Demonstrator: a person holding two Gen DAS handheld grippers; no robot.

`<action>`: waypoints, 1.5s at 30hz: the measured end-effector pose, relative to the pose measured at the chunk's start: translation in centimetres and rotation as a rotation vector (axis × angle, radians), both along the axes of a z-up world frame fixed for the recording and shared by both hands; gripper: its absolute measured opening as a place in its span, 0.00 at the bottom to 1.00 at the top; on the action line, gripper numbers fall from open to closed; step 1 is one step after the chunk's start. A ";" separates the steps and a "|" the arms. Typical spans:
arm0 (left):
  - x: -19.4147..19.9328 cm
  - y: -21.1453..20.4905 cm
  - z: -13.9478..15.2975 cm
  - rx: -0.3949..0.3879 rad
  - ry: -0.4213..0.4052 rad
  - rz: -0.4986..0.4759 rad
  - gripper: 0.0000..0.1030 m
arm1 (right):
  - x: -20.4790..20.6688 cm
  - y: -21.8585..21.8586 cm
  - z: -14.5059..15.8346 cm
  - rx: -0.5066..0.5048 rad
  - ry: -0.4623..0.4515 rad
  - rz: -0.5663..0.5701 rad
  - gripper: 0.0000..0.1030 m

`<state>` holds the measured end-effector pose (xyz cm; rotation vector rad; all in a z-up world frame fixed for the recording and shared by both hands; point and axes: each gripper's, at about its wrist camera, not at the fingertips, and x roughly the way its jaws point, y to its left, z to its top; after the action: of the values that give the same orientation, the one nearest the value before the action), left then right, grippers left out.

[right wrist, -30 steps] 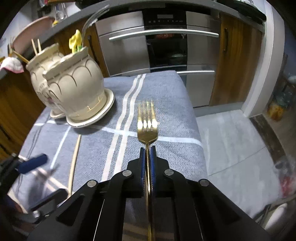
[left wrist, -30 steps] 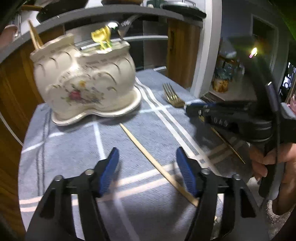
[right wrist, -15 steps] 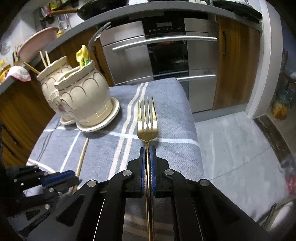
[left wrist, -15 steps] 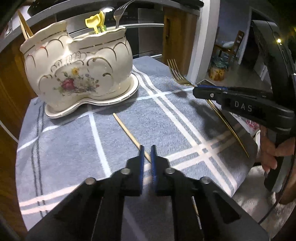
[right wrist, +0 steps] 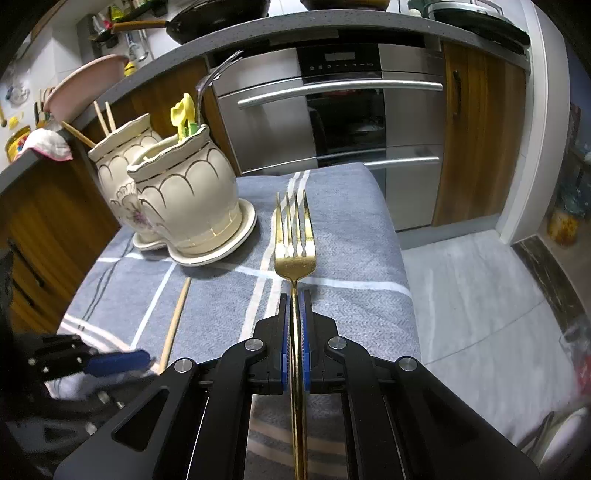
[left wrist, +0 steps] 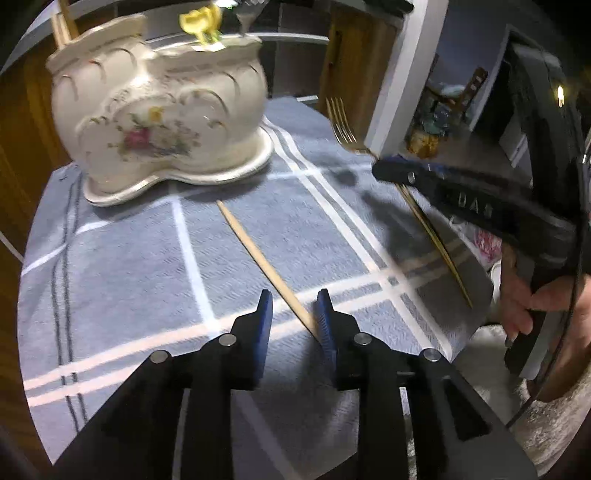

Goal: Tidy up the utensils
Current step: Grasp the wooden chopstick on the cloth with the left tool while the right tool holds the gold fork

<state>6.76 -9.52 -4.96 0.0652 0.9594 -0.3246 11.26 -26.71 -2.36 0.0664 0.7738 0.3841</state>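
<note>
A cream two-pot ceramic holder (left wrist: 159, 114) with a flower print stands at the back of the grey cloth; it also shows in the right wrist view (right wrist: 184, 199). It holds chopsticks (right wrist: 101, 118), a yellow utensil (right wrist: 184, 114) and a silver fork (right wrist: 210, 81). A single wooden chopstick (left wrist: 262, 258) lies on the cloth. My left gripper (left wrist: 293, 314) is partly open around its near end, which rests against the right finger. My right gripper (right wrist: 294, 325) is shut on a gold fork (right wrist: 294, 236) and holds it above the cloth, tines forward; the fork also shows in the left wrist view (left wrist: 341, 122).
The grey cloth with white stripes (right wrist: 343, 229) covers a small table. A steel oven front (right wrist: 340, 110) and wooden cabinets (right wrist: 476, 136) stand behind it. The cloth's right edge drops to a tiled floor (right wrist: 472, 295). A dark pan (right wrist: 214, 14) sits on the counter above.
My left gripper, shut on the chopstick half a second ago, has opened partly. My right gripper has lifted the gold fork higher, still shut on it.
</note>
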 end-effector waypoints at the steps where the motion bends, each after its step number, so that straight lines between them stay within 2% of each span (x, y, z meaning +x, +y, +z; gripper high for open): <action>1: -0.2 -0.3 0.0 0.025 -0.011 -0.005 0.24 | 0.0 -0.1 0.0 0.001 0.000 -0.001 0.06; 3: -0.2 -0.5 0.0 0.045 -0.014 -0.015 0.13 | 0.0 -0.2 0.0 0.004 0.001 -0.002 0.06; 7: -0.5 0.0 0.1 0.060 -0.008 -0.047 0.11 | 0.1 -0.3 0.1 0.009 -0.001 0.002 0.06; 10: -1.1 0.6 0.8 0.088 -0.015 -0.071 0.00 | 0.0 -0.3 0.2 0.012 -0.001 0.004 0.06; 14: -1.6 1.8 0.9 0.115 0.012 -0.074 0.00 | -0.2 -0.2 0.4 0.015 -0.007 0.008 0.06; 16: -1.5 2.9 1.3 0.078 0.002 -0.047 0.00 | -0.2 -0.2 0.5 0.017 -0.011 0.009 0.06; 21: -0.6 2.7 1.7 0.044 -0.013 0.008 0.02 | -0.2 0.2 0.4 0.009 -0.009 0.010 0.06; 24: 0.5 1.8 1.1 0.047 0.000 0.045 0.17 | -0.3 0.1 0.5 0.006 -0.011 0.011 0.06; 27: 1.3 1.0 0.5 0.067 0.002 0.068 0.24 | -0.4 0.1 0.6 0.006 -0.017 0.011 0.06; 31: 2.0 0.4 0.1 0.111 -0.026 0.089 0.24 | -0.7 -0.1 1.1 0.021 -0.050 0.016 0.06; 33: 2.2 0.2 0.0 0.120 -0.041 0.080 0.12 | -1.2 -0.3 1.7 0.036 -0.080 0.019 0.06; 37: 1.9 0.0 0.2 0.128 -0.055 0.040 0.07 | -2.3 -0.5 3.1 0.076 -0.158 0.036 0.06; 41: 0.6 0.8 0.7 0.079 -0.087 -0.015 0.06 | -3.6 -0.2 4.5 0.098 -0.235 0.056 0.06; 45: -1.2 2.1 2.3 0.027 -0.194 -0.078 0.06 | -4.7 0.3 5.6 0.104 -0.314 0.066 0.06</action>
<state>5.52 -7.46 -2.68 0.1561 0.7698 -0.3703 6.52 -26.40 3.27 0.0763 0.4470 0.4848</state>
